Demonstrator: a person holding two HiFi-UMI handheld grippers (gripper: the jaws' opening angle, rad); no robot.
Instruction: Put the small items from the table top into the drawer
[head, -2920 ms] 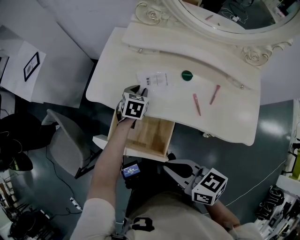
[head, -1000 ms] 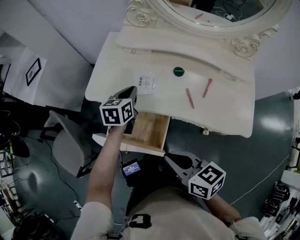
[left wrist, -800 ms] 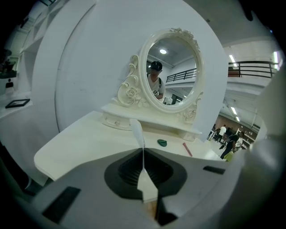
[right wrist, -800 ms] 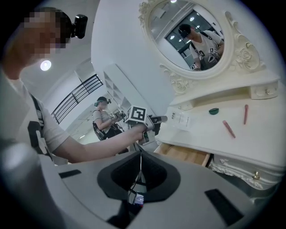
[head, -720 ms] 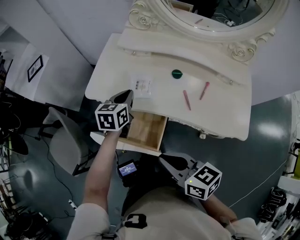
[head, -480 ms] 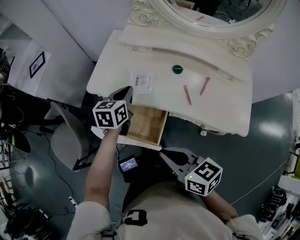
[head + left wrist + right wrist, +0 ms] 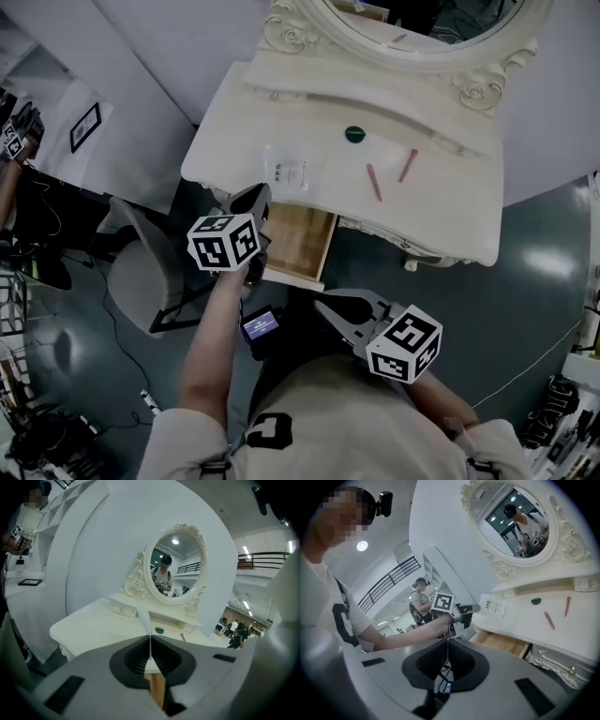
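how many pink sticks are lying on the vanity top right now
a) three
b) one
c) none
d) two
d: in the head view one pink stick lies next to a second pink stick, the two apart from each other on the vanity top, just below the green round piece.

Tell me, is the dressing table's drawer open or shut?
Open: the drawer is pulled out from under the table top, its wooden inside showing.
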